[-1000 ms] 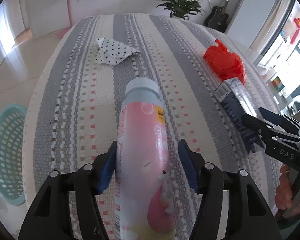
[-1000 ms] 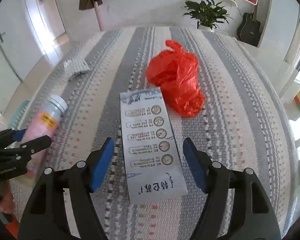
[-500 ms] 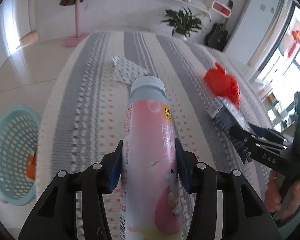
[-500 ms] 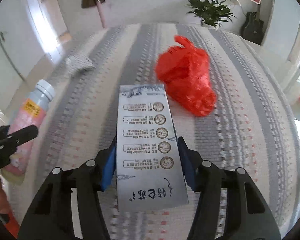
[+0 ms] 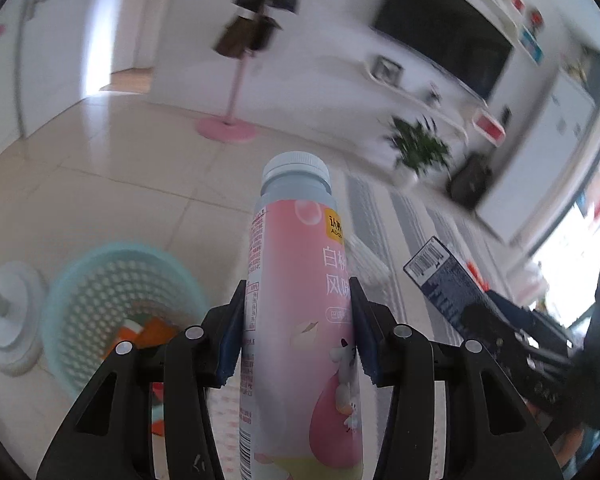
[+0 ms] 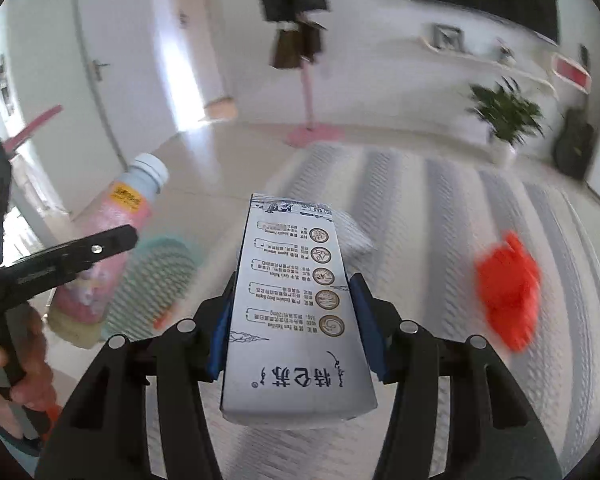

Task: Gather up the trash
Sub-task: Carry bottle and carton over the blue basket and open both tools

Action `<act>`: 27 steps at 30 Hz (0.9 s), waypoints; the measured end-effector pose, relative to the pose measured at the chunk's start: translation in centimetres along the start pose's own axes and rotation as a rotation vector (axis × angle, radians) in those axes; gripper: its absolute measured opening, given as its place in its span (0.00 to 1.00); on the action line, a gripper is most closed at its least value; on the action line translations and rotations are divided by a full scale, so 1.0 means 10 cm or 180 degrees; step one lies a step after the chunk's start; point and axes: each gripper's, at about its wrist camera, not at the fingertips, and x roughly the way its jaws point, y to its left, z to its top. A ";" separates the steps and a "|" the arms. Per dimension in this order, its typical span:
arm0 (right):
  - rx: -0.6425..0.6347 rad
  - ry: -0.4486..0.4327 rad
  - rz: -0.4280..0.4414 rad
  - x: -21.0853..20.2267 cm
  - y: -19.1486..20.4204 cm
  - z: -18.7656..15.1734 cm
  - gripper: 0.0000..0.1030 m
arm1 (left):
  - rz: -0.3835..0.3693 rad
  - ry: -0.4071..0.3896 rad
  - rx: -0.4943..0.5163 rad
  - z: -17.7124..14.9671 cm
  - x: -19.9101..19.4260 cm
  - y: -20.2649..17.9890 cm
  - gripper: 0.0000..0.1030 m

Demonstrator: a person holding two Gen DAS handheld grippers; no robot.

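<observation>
The left gripper [image 5: 298,334] clamps a pink yogurt-drink bottle [image 5: 300,280]; the right gripper [image 6: 290,330], jaws closing, pinches a grey-white carton [image 6: 296,308]. Both are lifted near the teal laundry-style basket [image 5: 100,280], the carton farther from it. Beyond the basket, a red plastic bag [image 6: 508,300] remains on the striped cover [image 6: 440,200]. Releasing either item before it is over the basket would probably drop it on the floor.

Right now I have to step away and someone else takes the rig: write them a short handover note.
Left tongs: shut on the pink bottle, lifted clear, basket below.
Right tongs: jaws closing, pads on the carton, lifted off the bed.
Basket already holds some trash.
Left to do: drop bottle and carton in the basket, then fetch the red bag from the bed.
</observation>
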 end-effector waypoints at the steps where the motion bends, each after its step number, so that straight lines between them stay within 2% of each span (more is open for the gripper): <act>1: -0.0058 -0.0034 0.0078 0.02 0.16 0.07 0.48 | 0.0017 -0.0034 -0.0099 0.06 -0.06 0.13 0.44; 6: -0.0279 -0.0037 0.0369 0.24 0.80 0.26 0.48 | 0.0190 -0.0190 -0.0438 0.26 -0.22 0.67 0.44; 10: -0.0366 0.0161 0.0432 0.60 1.23 0.22 0.48 | 0.0356 -0.0237 -0.0668 0.27 -0.23 1.12 0.44; 12: -0.0327 0.0292 0.0516 0.79 1.36 0.18 0.48 | 0.0409 -0.0180 -0.0798 0.22 -0.17 1.32 0.44; 15: -0.0234 0.0460 0.0587 1.06 1.48 0.08 0.48 | 0.0444 -0.0059 -0.0922 0.17 -0.06 1.51 0.44; 22: -0.0031 0.0821 0.0644 1.60 1.64 -0.11 0.50 | 0.0625 0.0123 -0.0889 0.08 0.11 1.73 0.44; 24: 0.0117 0.0910 0.0755 1.70 1.61 -0.15 0.51 | 0.0691 0.0104 -0.0914 0.08 0.11 1.77 0.52; 27: 0.0170 0.0927 0.0790 1.74 1.62 -0.17 0.53 | 0.0625 0.0005 -0.0964 0.09 0.01 1.82 0.56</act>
